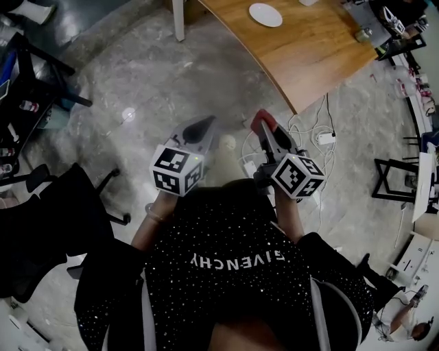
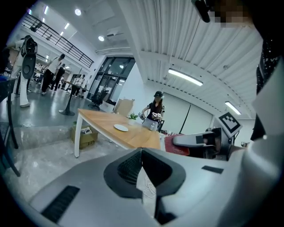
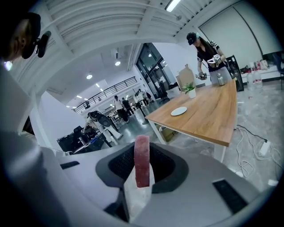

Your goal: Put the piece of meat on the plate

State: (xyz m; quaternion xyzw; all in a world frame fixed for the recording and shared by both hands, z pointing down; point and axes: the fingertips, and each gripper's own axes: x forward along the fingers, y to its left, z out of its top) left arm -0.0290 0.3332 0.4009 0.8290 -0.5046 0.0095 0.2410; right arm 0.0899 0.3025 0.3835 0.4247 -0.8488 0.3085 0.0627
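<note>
Just one meat piece [image 3: 142, 162], one plate [image 1: 265, 14].

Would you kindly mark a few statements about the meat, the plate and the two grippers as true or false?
1. The right gripper is clamped on the piece of meat. True.
2. The meat already lies on the plate. False: the plate is bare, and the meat is between the right gripper's jaws.
3. The left gripper holds a second piece. False: its jaws are together with nothing between them.
4. The plate sits on the wooden table. True.
</note>
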